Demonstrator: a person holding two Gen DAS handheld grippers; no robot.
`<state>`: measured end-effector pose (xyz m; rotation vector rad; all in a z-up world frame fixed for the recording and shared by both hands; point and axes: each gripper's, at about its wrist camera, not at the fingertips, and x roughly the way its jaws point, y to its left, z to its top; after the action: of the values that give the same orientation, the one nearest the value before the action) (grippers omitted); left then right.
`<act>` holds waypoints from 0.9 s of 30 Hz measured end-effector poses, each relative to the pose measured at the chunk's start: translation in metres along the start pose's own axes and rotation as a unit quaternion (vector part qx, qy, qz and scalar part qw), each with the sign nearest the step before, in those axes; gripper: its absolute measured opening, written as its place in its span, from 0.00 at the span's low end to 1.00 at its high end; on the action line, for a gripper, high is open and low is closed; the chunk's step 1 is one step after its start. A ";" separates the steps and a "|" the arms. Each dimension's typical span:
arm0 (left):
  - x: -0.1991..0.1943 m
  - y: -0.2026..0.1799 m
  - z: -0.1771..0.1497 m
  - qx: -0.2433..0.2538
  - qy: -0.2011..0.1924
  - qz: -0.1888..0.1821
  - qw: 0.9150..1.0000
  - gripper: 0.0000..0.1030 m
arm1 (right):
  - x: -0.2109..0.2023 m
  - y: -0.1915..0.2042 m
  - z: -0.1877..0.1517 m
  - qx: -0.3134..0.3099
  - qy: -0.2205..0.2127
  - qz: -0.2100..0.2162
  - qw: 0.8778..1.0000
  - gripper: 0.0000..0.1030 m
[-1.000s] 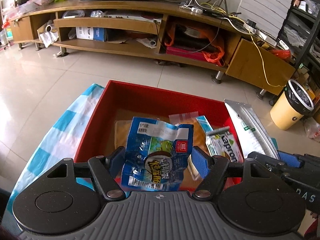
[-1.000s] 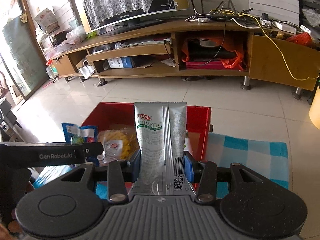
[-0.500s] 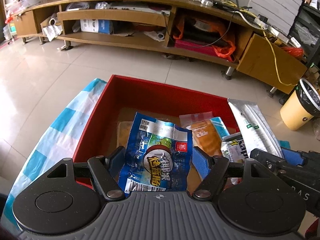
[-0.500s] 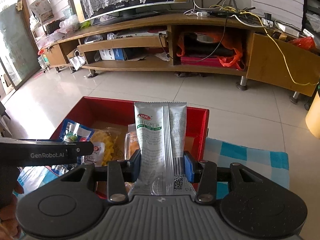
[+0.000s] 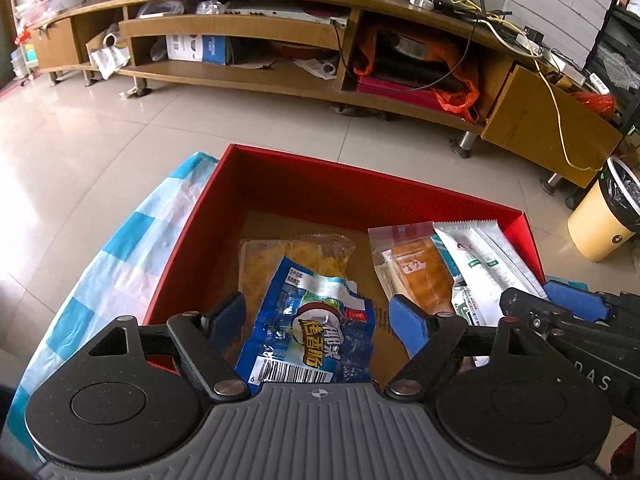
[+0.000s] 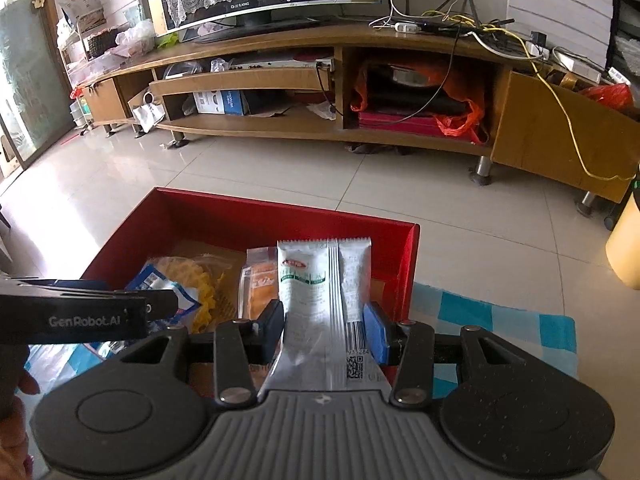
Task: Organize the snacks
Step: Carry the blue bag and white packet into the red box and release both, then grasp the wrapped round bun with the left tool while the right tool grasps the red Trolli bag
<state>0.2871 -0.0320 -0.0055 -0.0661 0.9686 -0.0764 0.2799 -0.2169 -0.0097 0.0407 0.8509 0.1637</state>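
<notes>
Red box point(image 5: 352, 196) is filling way more of both views than it did a second ago, so both grippers are dropping in closer over it. Biggest change on the left: the left gripper point(image 5: 318, 314) was pinching the blue snack pack point(image 5: 308, 336) before, and now its blue pads are sitting spread wide, clear of the pack on both sides, with the pack lying on the box floor over a yellow chip bag point(image 5: 280, 256). The right gripper point(image 6: 325, 326) is still clamping the silver-white pouch point(image 6: 324, 288) upright between its pads, hanging over the box's right end. An orange snack bag point(image 5: 416, 272) is lying just beside that pouch. Box is sitting on a blue-and-white checked cloth point(image 6: 500, 324), with a wooden TV stand point(image 6: 360, 80) across the tile floor behind it.
</notes>
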 end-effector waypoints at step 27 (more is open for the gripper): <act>-0.042 -0.016 -0.048 0.019 0.027 -0.057 0.998 0.86 | -0.053 -0.023 -0.027 -0.013 -0.014 -0.036 0.999 0.48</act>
<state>0.2232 -0.0449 0.0031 -0.0852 1.0169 -0.2027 0.2286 -0.2484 0.0098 -0.0117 0.8217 0.1058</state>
